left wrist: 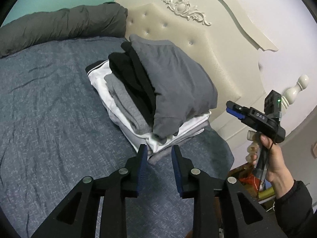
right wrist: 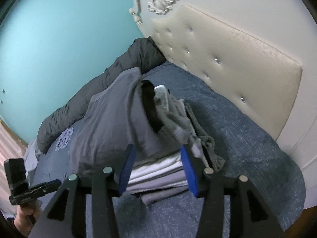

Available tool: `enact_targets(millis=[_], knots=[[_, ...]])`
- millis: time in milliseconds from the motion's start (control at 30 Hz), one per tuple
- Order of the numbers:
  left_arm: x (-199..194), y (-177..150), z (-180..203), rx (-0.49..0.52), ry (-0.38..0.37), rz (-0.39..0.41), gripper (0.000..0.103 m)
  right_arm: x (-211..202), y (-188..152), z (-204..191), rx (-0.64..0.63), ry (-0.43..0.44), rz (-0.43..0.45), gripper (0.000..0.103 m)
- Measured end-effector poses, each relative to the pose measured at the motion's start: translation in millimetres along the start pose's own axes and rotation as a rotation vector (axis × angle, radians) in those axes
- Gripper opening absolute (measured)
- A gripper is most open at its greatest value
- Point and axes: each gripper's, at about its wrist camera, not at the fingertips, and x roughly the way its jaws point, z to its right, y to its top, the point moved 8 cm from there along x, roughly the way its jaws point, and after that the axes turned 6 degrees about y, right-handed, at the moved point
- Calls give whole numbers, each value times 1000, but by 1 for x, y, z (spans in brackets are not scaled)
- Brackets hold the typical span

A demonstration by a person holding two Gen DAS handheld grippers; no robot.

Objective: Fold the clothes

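A stack of folded clothes [left wrist: 150, 99] lies on the blue-grey bedspread [left wrist: 49, 109] near the headboard: a dark grey garment [left wrist: 174, 75] on top, then black, light grey and white pieces beneath. My left gripper [left wrist: 159, 150] is open and empty, just in front of the stack's near corner. My right gripper [right wrist: 157, 150] is open and empty, close to the stack [right wrist: 122, 123] on its other side. The right gripper also shows in the left wrist view [left wrist: 233, 109], held in a hand to the right of the stack.
A cream tufted headboard [left wrist: 198, 35] stands behind the stack. A rolled dark grey duvet [left wrist: 59, 27] lies along the teal wall [right wrist: 59, 39]. The left gripper's body [right wrist: 29, 188] shows low left in the right wrist view. Clutter [left wrist: 247, 180] lies on the floor past the bed's edge.
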Motion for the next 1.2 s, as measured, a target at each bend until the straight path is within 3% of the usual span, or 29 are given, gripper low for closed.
enact_targets(millis=[100, 233, 300, 367, 467, 600, 867, 967, 1033, 1133, 1200], knots=[[5, 10, 0, 6, 11, 6, 37, 7, 4, 4, -8, 4, 9, 48], [17, 26, 0, 8, 20, 10, 38, 20, 4, 0, -58, 2, -13, 45], [23, 34, 1, 11, 22, 11, 38, 26, 3, 0, -81, 0, -22, 34], [30, 40, 4, 17, 23, 12, 38, 31, 3, -1, -101, 7, -30, 13], [40, 47, 6, 23, 26, 5, 38, 29, 4, -4, -137, 1, -15, 2], [53, 51, 1, 10, 46, -9, 38, 21, 9, 5, -110, -16, 29, 2], [57, 48, -3, 0, 51, -17, 38, 25, -4, 19, -36, -10, -2, 1], [56, 48, -1, 6, 51, -17, 38, 26, -7, 22, 9, 24, -7, 1], [56, 48, 0, 11, 48, -17, 38, 25, -4, 16, 35, 98, -1, 2], [54, 50, 0, 16, 51, -10, 38, 13, 12, 9, 18, 92, 51, 6], [53, 52, 0, 18, 54, -5, 38, 5, 24, 4, 11, 94, 90, 18]])
